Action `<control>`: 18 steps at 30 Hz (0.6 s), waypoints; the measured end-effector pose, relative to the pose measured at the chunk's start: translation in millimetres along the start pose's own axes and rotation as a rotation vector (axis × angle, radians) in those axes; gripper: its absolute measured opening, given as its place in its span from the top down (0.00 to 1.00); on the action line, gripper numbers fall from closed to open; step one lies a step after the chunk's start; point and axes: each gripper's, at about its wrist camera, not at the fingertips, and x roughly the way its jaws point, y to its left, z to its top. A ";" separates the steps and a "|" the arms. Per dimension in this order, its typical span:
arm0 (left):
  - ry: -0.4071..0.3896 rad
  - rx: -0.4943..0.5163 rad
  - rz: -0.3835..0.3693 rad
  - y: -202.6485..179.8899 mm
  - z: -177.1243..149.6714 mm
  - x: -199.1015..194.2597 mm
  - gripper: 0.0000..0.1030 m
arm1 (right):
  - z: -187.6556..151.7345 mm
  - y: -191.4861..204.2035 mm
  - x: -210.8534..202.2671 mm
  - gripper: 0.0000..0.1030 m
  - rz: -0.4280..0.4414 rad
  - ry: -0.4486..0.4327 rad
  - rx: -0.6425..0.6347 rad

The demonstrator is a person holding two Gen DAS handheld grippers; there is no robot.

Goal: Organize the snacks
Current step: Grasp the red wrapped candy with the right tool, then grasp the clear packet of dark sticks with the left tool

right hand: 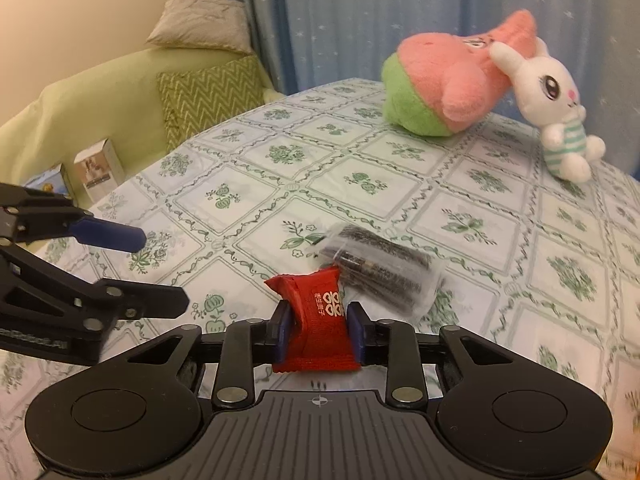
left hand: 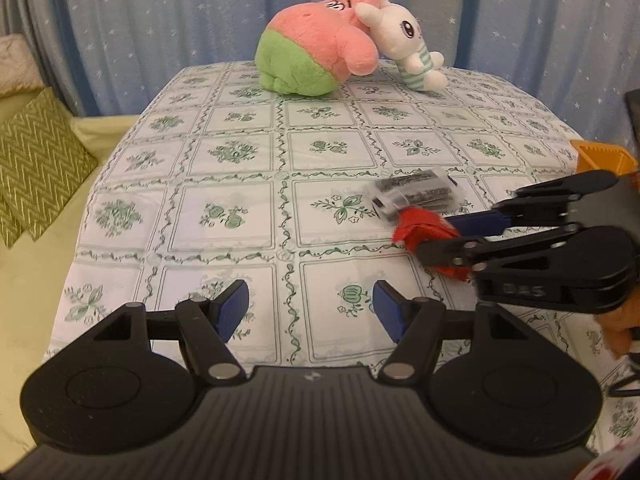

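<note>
Your right gripper (right hand: 320, 330) pinches the red snack packet (right hand: 320, 320) just above the tablecloth (right hand: 248, 196) — the crinkly wrapper could slip out when you lift. Your left gripper (left hand: 311, 312) hangs open, empty — the clear-wrapped snack (right hand: 380, 272) lies just beyond.

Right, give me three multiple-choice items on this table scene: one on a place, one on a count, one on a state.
1. Where does the clear packet of dark stick snacks lie?
A. on the sofa
B. on the floral tablecloth, just beyond the red foil snack packet
C. under the plush toys

2. How many plush toys are on the table?
A. one
B. two
C. four

3. How do the right gripper jaws stand?
A. wide open, empty
B. shut on nothing
C. shut on the red packet

Answers: 1 B, it lies on the cloth behind the red packet; 2 B, a pink-and-green plush and a white rabbit plush; 3 C, both pads press its sides.
</note>
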 end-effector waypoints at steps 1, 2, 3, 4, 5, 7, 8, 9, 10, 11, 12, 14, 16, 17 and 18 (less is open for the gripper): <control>-0.004 0.011 -0.005 -1.1 1.0 1.3 0.37 | -0.4 -0.5 -5.2 0.71 -0.008 0.000 0.006; -0.010 0.022 -0.016 -2.9 2.7 3.1 0.37 | -0.9 -1.7 -11.0 0.73 -0.022 0.003 0.015; -0.017 0.031 -0.027 -4.7 4.6 4.7 0.37 | -1.3 -3.8 -16.8 0.74 -0.038 0.006 0.030; -0.026 0.045 -0.038 -7.5 6.9 7.2 0.37 | -1.7 -6.2 -22.8 0.74 -0.052 0.006 0.046; -0.033 0.059 -0.048 -10.5 9.2 9.8 0.37 | -2.3 -9.3 -28.7 0.74 -0.063 0.006 0.065; -0.047 0.090 -0.076 -18.3 14.0 15.5 0.37 | -4.1 -15.9 -38.4 0.74 -0.094 0.005 0.099; -0.054 0.116 -0.090 -23.3 16.5 18.7 0.37 | -5.5 -19.7 -42.0 0.74 -0.114 0.007 0.115; -0.061 0.148 -0.100 -29.0 18.6 22.0 0.37 | -7.0 -24.2 -44.5 0.74 -0.134 0.012 0.134; -0.066 0.184 -0.106 -34.9 20.9 25.8 0.37 | -8.8 -29.0 -46.1 0.74 -0.155 0.019 0.157; -0.069 0.222 -0.108 -41.8 23.4 31.1 0.37 | -10.5 -33.8 -47.6 0.74 -0.174 0.027 0.179; -0.070 0.250 -0.104 -46.6 25.7 35.2 0.37 | -12.4 -38.6 -48.6 0.74 -0.192 0.033 0.201; -0.068 0.311 -0.078 -57.8 31.2 45.9 0.37 | -16.6 -47.8 -50.1 0.74 -0.227 0.047 0.236; -0.075 0.377 -0.061 -67.3 37.7 54.8 0.37 | -21.5 -55.6 -51.4 0.74 -0.253 0.060 0.254; -0.079 0.407 -0.058 -71.7 41.4 59.0 0.37 | -23.5 -58.3 -51.1 0.74 -0.261 0.065 0.260; -0.081 0.436 -0.057 -75.7 44.9 63.2 0.37 | -25.3 -61.0 -51.2 0.74 -0.267 0.068 0.265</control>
